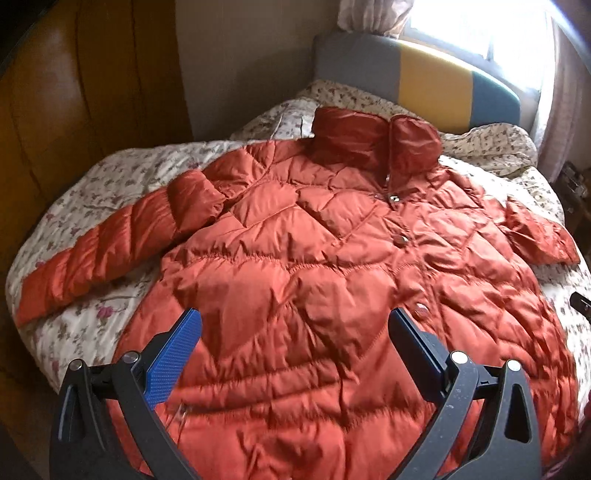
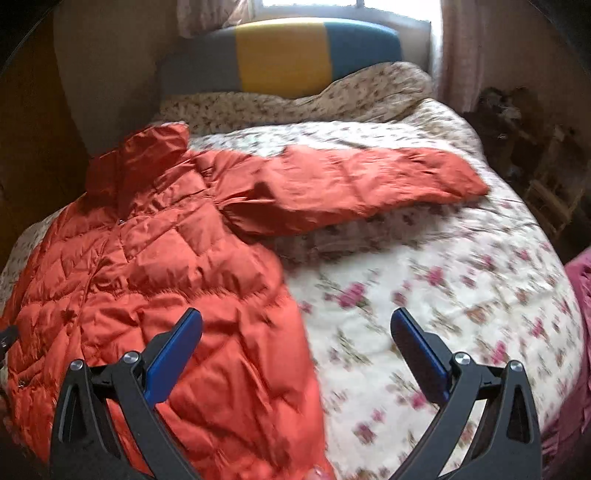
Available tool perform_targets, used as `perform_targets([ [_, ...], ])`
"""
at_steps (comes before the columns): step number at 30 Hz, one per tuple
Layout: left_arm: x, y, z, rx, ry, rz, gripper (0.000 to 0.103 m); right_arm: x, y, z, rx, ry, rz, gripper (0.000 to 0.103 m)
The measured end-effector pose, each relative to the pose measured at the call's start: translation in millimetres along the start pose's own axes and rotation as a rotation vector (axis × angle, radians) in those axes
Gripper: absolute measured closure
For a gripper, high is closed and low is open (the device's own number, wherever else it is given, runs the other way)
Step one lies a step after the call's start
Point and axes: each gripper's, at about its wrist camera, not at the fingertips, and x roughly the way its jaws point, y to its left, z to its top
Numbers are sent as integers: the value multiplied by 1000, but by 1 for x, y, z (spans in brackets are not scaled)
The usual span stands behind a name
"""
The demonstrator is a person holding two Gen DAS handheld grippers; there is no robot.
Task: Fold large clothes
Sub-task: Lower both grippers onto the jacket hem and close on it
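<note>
Fingers spread wide on both our left gripper and right gripper, gripping nothing; our orange quilted coat lies flat, buttoned, sleeves outstretched, on the floral quilt.

Bed filled most of both views, covered by cream quilt with pink floral print. Padded headboard at far edge, in grey, yellow and teal panels. Bright window behind headboard, pinkish curtains either side. Beige wall at bed's far left corner; brown wooden wardrobe beside it. Dark cluttered furniture off right edge, blurred.
</note>
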Motion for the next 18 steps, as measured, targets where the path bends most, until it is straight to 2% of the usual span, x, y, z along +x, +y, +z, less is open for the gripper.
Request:
perform_targets([
  [3, 21, 1, 17, -7, 12, 7, 3, 16, 18, 20, -43, -3, -5, 2],
  [9, 74, 8, 49, -20, 41, 105, 3, 65, 67, 71, -92, 3, 23, 2],
  [11, 93, 13, 57, -38, 69, 112, 3, 83, 83, 88, -96, 8, 39, 2],
  [13, 105, 17, 62, -55, 82, 101, 3, 103, 99, 107, -63, 10, 52, 2],
  [16, 123, 24, 75, -83, 99, 126, 3, 125, 113, 133, 17, 14, 106, 2],
  [18, 132, 32, 90, -139, 113, 102, 3, 136, 118, 148, 64, 12, 129, 2],
])
